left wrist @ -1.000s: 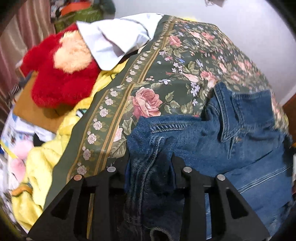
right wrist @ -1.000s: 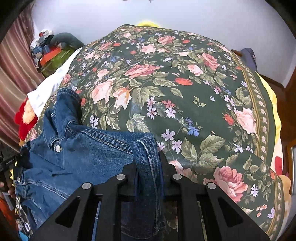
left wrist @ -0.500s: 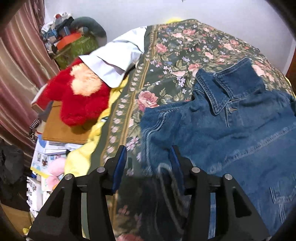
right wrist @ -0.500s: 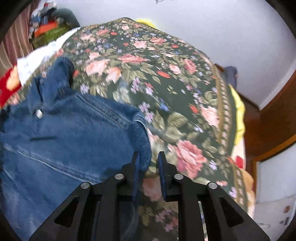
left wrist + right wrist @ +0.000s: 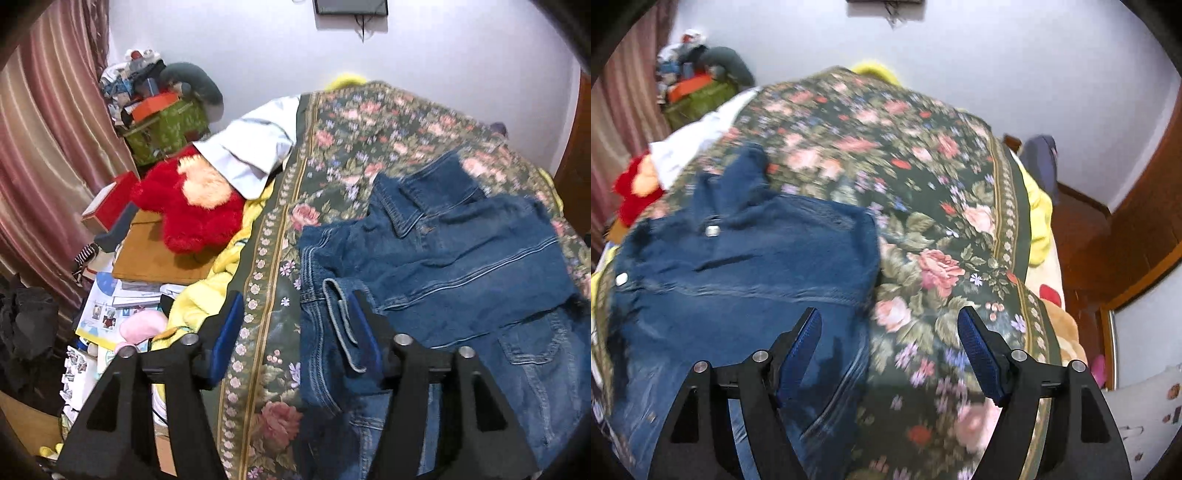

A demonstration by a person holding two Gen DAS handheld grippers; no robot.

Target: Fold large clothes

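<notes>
A blue denim jacket lies spread on the floral bedspread, collar toward the wall. In the left wrist view my left gripper is open, with the jacket's folded sleeve cuff lying just inside its right finger. In the right wrist view the jacket lies at the left on the bedspread. My right gripper is open and empty, its left finger over the jacket's right edge.
A red plush toy, a light blue cloth and a yellow blanket lie at the bed's left edge. Boxes, papers and a curtain crowd the left side. A wooden floor and door frame are to the right.
Both grippers have opened and let go of the denim jacket, then pulled back and up. The jacket now lies flat on the bedspread.
</notes>
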